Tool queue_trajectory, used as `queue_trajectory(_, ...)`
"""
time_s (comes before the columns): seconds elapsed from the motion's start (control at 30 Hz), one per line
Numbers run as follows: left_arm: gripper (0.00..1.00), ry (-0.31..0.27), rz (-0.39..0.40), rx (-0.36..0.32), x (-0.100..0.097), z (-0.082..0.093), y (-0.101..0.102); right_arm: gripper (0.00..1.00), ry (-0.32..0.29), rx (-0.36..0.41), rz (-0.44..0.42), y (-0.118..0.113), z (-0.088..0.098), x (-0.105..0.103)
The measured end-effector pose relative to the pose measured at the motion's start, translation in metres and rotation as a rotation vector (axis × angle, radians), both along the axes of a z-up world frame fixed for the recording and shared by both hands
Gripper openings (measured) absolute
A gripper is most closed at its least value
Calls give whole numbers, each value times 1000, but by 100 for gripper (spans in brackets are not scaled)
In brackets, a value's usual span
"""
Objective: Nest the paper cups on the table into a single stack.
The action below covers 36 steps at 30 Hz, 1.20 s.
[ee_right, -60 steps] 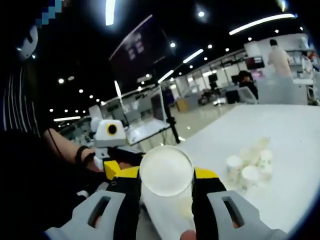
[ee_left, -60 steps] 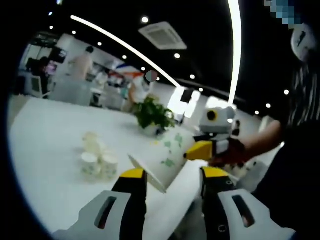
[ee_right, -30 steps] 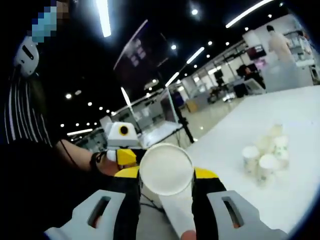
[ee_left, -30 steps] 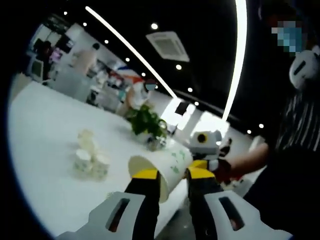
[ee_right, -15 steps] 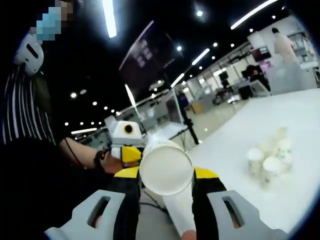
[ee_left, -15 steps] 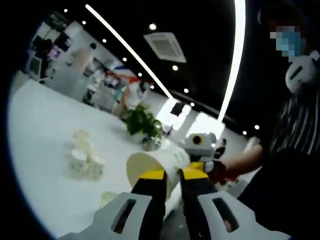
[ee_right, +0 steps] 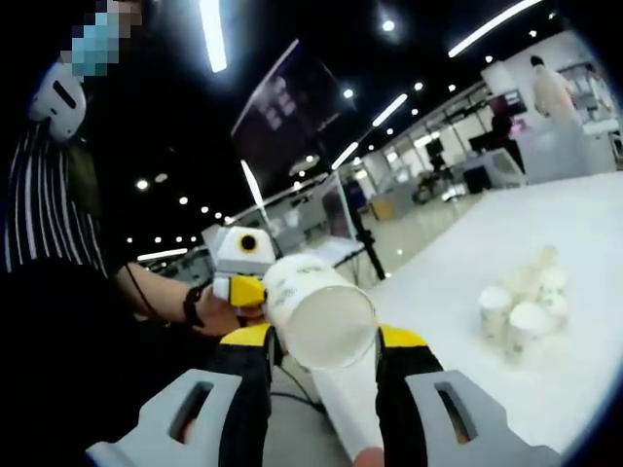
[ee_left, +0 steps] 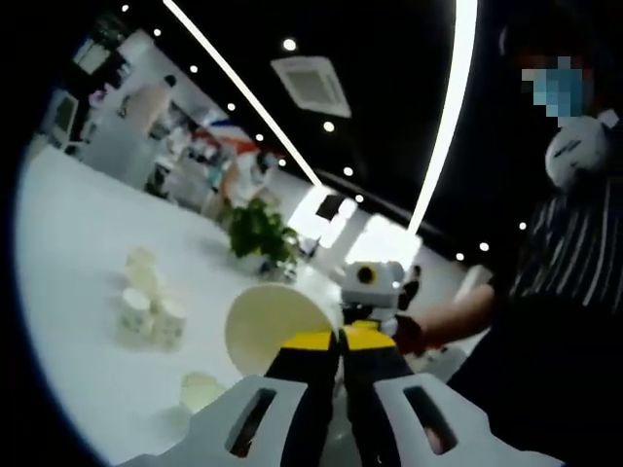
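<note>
A white paper cup (ee_left: 271, 329) with green print is held in the air over the table's near edge, its mouth towards the left gripper view. My left gripper (ee_left: 338, 341) is shut on the cup's rim wall. In the right gripper view the same cup (ee_right: 321, 313) shows its base, tilted up and to the left between the jaws of my right gripper (ee_right: 326, 342), which close on its sides. The left gripper (ee_right: 243, 289) holds its far end. The right gripper (ee_left: 362, 313) sits just behind the cup. Several loose cups (ee_left: 146, 304) (ee_right: 521, 297) stand grouped on the table.
One single cup (ee_left: 200, 389) stands apart on the white table (ee_left: 68, 243) near its front edge. A potted plant (ee_left: 258, 232) stands further back. The person's arm (ee_left: 428, 326) and dark striped clothing are close on one side. People and desks are far behind the table (ee_right: 584, 224).
My left gripper has gone from open around the cup to shut on its rim. The cup has tilted up and left in the right gripper's jaws. Both views have shifted a little.
</note>
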<state>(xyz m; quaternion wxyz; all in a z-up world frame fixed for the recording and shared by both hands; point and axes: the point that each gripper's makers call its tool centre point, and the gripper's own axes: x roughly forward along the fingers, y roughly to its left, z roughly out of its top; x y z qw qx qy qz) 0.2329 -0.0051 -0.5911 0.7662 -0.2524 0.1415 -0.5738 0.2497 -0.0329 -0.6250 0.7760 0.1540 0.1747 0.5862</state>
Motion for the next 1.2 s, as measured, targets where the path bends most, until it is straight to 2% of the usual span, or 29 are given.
queue_trajectory(0.07,0,-28,0,11,0,0,-1,38,-3,-3,-1,0,0,0)
queue_trajectory(0.57,0,7,9,2,3,0,2,37,-6,19,-35,-4,4,2)
queue_trajectory(0.73,0,29,17,-9,5,-1,4,39,-11,11,-51,-9,3,4)
queue_trajectory(1.2,0,36,37,-1,10,-5,11,43,-26,-16,-129,-36,3,17)
